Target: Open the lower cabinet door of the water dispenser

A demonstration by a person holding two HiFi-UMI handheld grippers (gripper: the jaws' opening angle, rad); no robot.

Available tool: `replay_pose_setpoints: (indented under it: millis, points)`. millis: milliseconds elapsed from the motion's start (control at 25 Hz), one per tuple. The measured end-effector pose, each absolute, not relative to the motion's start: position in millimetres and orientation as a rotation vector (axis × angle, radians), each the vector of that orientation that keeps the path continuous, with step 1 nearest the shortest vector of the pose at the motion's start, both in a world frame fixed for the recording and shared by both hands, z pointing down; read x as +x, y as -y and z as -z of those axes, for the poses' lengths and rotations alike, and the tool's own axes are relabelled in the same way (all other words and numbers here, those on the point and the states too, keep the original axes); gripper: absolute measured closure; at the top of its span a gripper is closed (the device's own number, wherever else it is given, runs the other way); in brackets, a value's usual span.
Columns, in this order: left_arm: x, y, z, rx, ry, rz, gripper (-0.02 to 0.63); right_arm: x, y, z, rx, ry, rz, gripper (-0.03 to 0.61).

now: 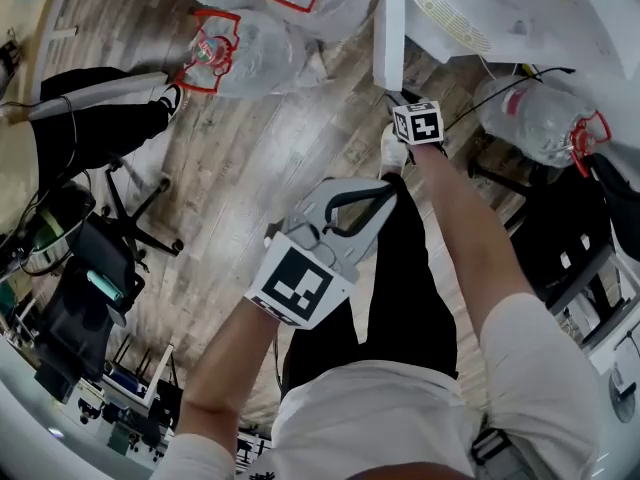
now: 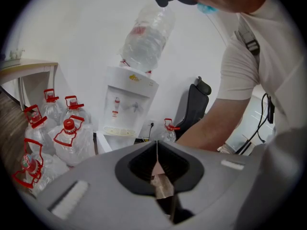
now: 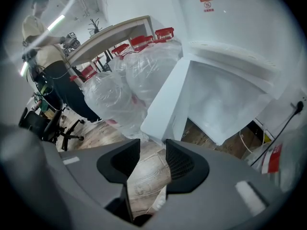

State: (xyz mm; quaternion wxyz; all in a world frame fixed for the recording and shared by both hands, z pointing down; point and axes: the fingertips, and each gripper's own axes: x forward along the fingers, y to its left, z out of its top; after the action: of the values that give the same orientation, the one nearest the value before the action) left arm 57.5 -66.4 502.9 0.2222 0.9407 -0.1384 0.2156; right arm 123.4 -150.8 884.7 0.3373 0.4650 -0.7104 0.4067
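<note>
The white water dispenser stands against the wall with a clear bottle upside down on top. Its lower cabinet door is swung open, and the white inside of the cabinet shows. My right gripper is open and holds nothing; it hovers low just in front of the door's bottom edge. In the head view the right gripper sits next to the door. My left gripper is shut on nothing. It is held back from the dispenser over my legs.
Several bagged water jugs with red caps lie on the wooden floor left of the dispenser, close to the door. Another jug and a black chair stand on its right. A second person and an office chair are at left.
</note>
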Motion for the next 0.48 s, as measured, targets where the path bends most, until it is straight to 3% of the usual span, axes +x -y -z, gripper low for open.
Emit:
replay_pose_setpoints:
  millis: [480]
  points:
    - [12,68,-509,2.563,0.496,-0.563,0.555,58,169,-888,1.131,1.91,-1.052,0.413]
